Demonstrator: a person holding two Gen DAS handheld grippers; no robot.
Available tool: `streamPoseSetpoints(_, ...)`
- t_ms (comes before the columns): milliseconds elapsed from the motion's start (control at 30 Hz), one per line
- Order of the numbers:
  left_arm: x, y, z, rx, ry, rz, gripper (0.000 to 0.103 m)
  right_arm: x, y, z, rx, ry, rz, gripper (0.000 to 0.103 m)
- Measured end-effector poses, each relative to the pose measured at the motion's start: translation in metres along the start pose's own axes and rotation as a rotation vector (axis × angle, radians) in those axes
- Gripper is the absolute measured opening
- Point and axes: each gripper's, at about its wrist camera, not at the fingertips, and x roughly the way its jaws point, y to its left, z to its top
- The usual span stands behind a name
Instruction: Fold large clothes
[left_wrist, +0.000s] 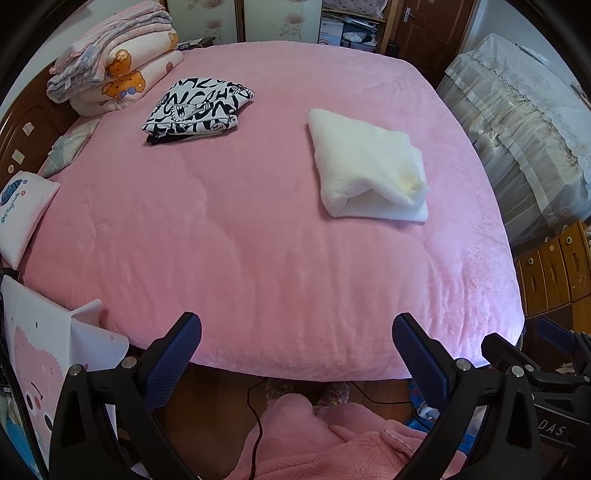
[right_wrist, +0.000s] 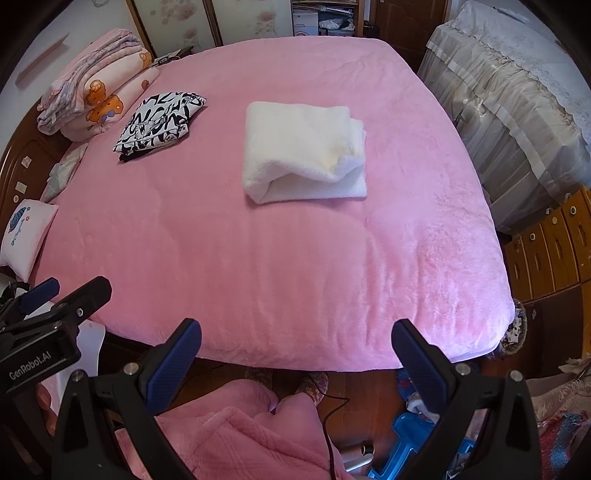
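While both grippers hang over the near edge of the bed (left_wrist: 258, 258), neither carries anything. The left gripper (left_wrist: 297, 343) has its jaws set wide apart, with only the pink bedspread (right_wrist: 258, 258) showing between them. The right gripper (right_wrist: 297, 349) likewise has its jaws wide apart and empty. In the right wrist view the left gripper shows at the lower left, just beside the bed's near corner; in the left wrist view the right gripper shows at the lower right edge.

The white fleece garment (left_wrist: 367, 166) lies folded into a thick rectangle on the bedspread, right of the bed's centre and well apart from both grippers. Its upper layer is slightly lifted at the near right corner, leaving an open fold facing the grippers.

A folded black-and-white printed garment (left_wrist: 195, 107) lies farther back and to the left, apart from the white one. Behind it, at the far left corner, is a stack of folded quilts (left_wrist: 110, 62) with a bear print. A small white pillow (left_wrist: 22, 214) rests at the left edge of the bed.

Below the grippers, a person's pink fleece clothing (right_wrist: 229, 435) and patterned slippers (right_wrist: 312, 384) on the wooden floor are visible.
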Motion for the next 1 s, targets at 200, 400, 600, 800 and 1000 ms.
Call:
streamPoseSetpoints(200, -0.001, -0.002, 0.0, -0.003, -0.002, 0.006, 0.102, 0.001, -0.001, 0.0, -0.004, 0.003, 0.003, 0.103)
streamPoseSetpoints(400, -0.003, -0.004, 0.001, 0.003, -0.009, 0.011, 0.102, 0.002, -0.004, 0.001, 0.001, 0.005, 0.008, 0.103)
streamPoseSetpoints(600, -0.004, -0.009, 0.006, 0.015, -0.028, 0.019, 0.102, 0.001, -0.008, 0.005, 0.009, -0.004, 0.009, 0.103)
streamPoseSetpoints(800, -0.006, -0.014, 0.013, 0.026, -0.052, 0.023, 0.102, 0.001, -0.013, 0.01, 0.023, -0.018, 0.007, 0.103)
streamPoseSetpoints(1000, -0.005, -0.018, 0.018, 0.035, -0.071, 0.021, 0.102, 0.001, -0.018, 0.015, 0.028, -0.034, 0.001, 0.103)
